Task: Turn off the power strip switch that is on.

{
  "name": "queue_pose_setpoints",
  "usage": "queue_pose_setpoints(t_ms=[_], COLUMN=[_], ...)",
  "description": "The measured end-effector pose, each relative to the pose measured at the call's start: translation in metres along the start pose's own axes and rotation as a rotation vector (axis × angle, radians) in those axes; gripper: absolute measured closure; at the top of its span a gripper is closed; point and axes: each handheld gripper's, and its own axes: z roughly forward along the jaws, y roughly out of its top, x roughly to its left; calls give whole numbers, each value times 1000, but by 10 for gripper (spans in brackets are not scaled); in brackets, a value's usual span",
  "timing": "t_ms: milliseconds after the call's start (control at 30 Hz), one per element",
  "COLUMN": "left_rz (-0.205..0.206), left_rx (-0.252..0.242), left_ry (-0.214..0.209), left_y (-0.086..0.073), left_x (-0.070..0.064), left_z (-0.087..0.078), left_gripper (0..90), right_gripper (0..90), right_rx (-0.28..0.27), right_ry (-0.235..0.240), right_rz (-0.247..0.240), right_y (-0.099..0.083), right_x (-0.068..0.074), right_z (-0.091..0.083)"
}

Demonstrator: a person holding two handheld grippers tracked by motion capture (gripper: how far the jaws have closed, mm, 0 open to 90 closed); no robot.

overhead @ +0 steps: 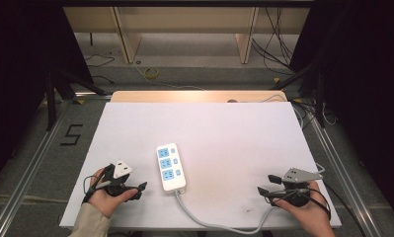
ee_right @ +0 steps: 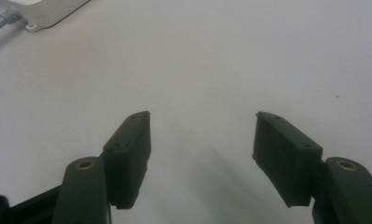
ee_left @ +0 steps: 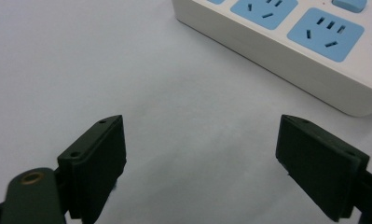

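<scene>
Power strip lies near the middle of the table, its long axis running away from the person, just right of the left gripper and well apart from the right gripper. Both grippers stand wide open and empty. It is white with three blue outlets, and its grey cord trails toward the right hand

Illumination is even and bright on the desk; surroundings are dark. Soft shadows fall beneath both grippers' jaws. Gripper views are slightly soft, without glare.
</scene>
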Motion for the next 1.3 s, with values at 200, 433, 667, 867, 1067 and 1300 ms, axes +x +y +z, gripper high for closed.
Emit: queue_pose_setpoints(t_ms=[200,433,667,867,1067,1300], left_rz=[0,-2,18,1,-15,-31], left_rx=[7,-4,-7,19,33,44], left_ry=[11,47,33,41,33,36], left_y=[0,2,7,10,11,13], left_x=[0,2,5,4,3,4], left_z=[1,-2,-9,-13,-13,-13], left_gripper=[160,370,772,896,897,898], right_gripper=[376,377,377,378,378,378], right_rx=[-1,-2,-5,-3,-6,-3], right_ry=[0,2,1,2,6,4], right_rz=[3,0,-1,-3,1,0], right_y=[0,0,0,1,1,1], right_x=[0,0,0,0,1,1], right_z=[0,0,0,0,0,0])
